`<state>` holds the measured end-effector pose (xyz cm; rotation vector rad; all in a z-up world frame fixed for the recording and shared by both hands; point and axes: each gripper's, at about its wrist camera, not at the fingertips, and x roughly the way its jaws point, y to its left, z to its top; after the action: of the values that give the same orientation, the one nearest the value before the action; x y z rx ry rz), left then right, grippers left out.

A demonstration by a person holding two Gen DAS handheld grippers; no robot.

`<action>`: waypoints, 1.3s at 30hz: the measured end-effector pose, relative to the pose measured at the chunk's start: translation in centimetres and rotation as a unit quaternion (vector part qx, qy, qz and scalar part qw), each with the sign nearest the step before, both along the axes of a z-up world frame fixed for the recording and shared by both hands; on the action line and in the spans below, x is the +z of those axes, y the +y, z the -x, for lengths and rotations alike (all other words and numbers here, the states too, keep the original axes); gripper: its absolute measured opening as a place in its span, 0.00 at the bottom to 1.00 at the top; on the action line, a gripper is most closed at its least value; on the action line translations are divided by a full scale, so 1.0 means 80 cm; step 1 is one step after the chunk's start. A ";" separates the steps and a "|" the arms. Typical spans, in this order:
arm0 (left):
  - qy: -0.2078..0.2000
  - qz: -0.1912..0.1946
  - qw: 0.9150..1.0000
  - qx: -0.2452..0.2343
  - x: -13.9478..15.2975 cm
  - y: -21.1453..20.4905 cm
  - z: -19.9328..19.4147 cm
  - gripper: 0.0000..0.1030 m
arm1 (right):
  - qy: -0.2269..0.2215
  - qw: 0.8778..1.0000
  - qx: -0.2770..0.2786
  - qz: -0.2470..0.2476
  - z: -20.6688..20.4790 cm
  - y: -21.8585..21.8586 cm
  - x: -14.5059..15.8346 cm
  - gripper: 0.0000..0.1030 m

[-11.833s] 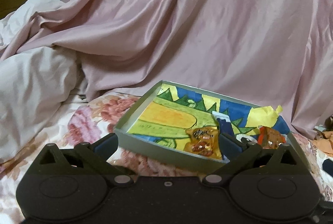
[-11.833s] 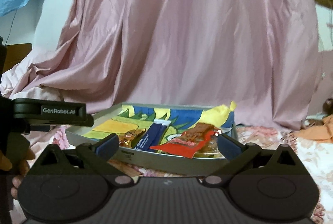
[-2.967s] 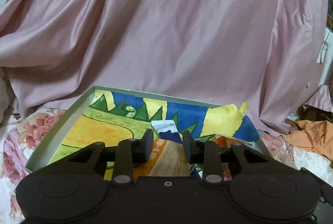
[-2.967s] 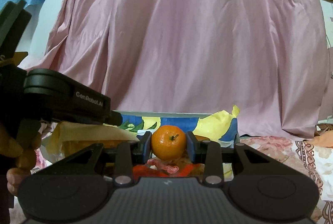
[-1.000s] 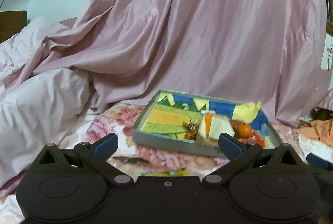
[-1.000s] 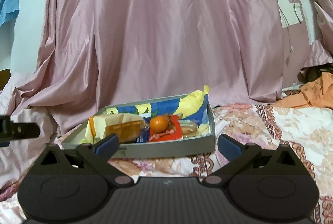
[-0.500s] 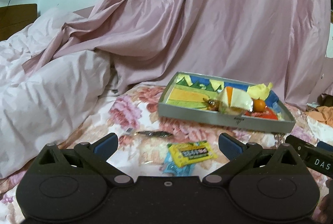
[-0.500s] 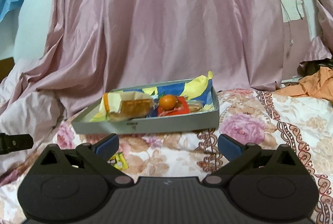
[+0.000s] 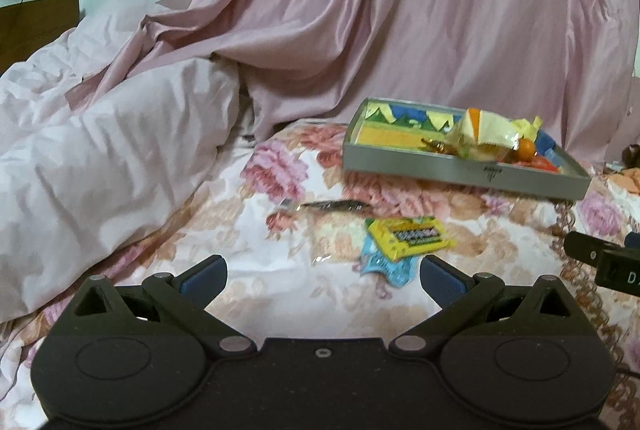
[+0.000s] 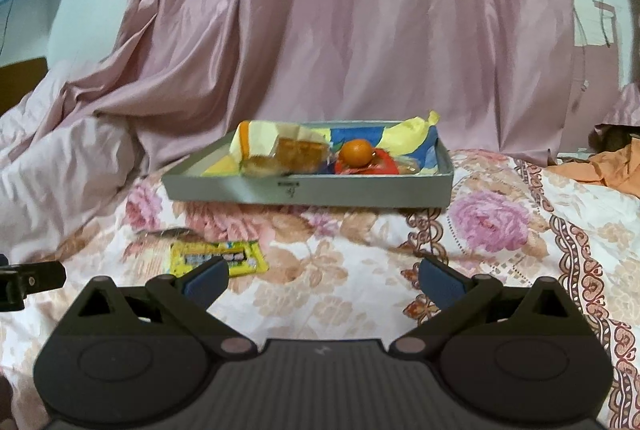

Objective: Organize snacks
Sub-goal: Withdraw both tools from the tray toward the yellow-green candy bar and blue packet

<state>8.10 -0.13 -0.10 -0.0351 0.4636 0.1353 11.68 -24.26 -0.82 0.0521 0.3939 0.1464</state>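
Lying flat on the soft flowered bedspread, well short of the grey shallow tray, the yellow snack packet could slide or crumple under either spread, empty left gripper or right gripper.

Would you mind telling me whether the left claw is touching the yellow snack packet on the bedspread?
Apart. The left wrist view shows the left claw open, with flowered bedspread visible between its fingertips and the yellow snack packet lying farther ahead.
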 end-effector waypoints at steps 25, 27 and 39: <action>0.015 -0.020 0.999 -0.027 -0.042 0.018 -0.035 0.99 | 0.057 0.997 0.036 0.048 -0.027 0.038 -0.029 1.00; 0.017 -0.015 0.999 -0.027 -0.045 0.020 -0.040 0.99 | 0.061 0.996 0.039 0.052 -0.030 0.040 -0.032 1.00; 0.031 0.041 0.999 0.002 -0.059 0.041 -0.082 0.99 | 0.075 0.993 0.043 0.078 -0.049 0.057 -0.044 1.00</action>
<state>14.70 3.18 -4.84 -0.1130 0.5306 0.1219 15.62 -19.72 -4.35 -0.1080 0.5565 0.1976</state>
